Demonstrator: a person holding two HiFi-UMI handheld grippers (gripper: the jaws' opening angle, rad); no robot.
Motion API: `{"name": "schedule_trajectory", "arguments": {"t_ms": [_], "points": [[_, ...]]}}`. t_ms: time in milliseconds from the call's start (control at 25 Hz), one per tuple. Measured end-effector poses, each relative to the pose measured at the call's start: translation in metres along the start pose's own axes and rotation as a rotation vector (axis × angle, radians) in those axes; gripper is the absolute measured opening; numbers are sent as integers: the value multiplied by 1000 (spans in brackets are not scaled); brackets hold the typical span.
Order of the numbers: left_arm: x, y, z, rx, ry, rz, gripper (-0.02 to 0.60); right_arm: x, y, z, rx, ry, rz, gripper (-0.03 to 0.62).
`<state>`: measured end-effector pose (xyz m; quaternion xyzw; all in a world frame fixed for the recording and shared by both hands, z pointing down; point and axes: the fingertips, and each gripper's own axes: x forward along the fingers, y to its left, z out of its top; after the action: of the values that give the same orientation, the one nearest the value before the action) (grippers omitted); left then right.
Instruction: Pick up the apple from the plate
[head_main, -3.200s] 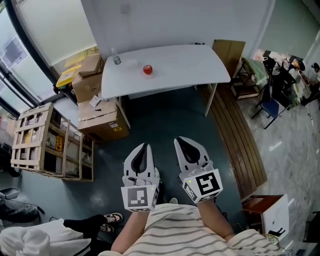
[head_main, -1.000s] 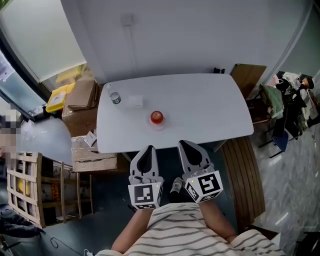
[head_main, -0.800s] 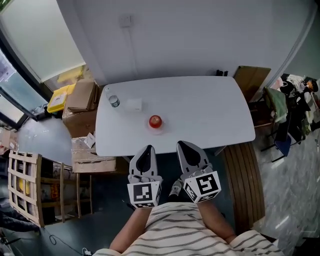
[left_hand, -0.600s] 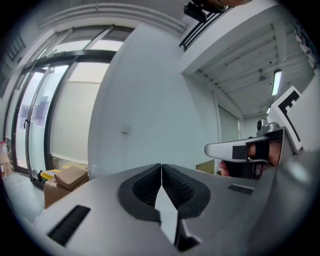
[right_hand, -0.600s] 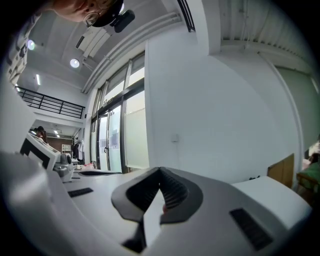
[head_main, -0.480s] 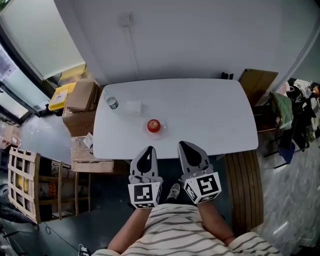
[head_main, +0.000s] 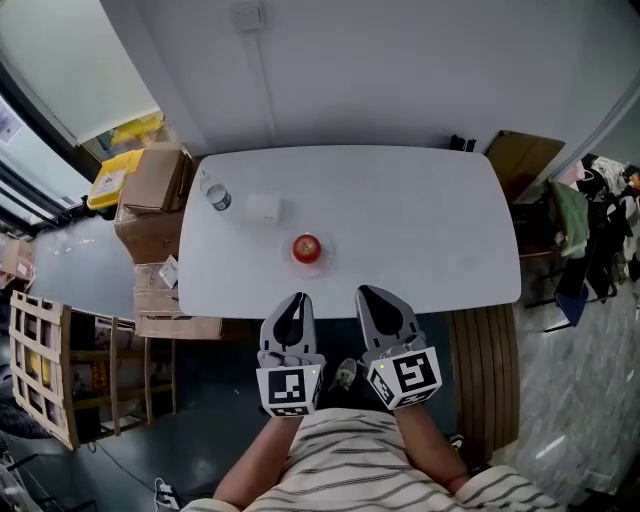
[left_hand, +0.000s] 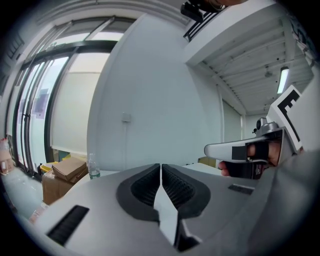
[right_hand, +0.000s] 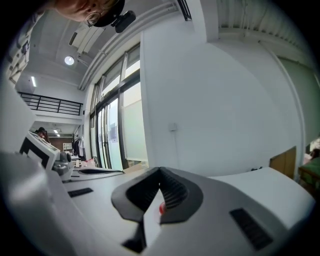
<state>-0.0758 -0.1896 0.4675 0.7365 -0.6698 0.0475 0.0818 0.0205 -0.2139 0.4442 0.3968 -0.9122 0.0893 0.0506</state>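
Apple (head_main: 306, 247) sits on its plate (head_main: 306, 264) near the front edge of the white table (head_main: 420, 230). It's at 12 o'clock from my left gripper (head_main: 294, 300) and 11 o'clock from my right gripper (head_main: 368, 293). Both sets of jaws are pressed together, empty, neither touching it.

I see open table (head_main: 420, 230) from the near edge to the apple (head_main: 306, 247); a bottle (head_main: 218, 197) and, I think, a pale box (head_main: 263, 207) sit far left, well aside.
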Motion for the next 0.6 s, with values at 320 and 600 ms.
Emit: {"name": "schedule_trajectory", "arguments": {"t_ms": [320,600], "points": [[26,10,-24,4,50,-17,5,24,-8,-28,17,66,-25,12],[42,20,-51,4,86,-22,6,37,-13,-53,31,108,-42,12]]}}
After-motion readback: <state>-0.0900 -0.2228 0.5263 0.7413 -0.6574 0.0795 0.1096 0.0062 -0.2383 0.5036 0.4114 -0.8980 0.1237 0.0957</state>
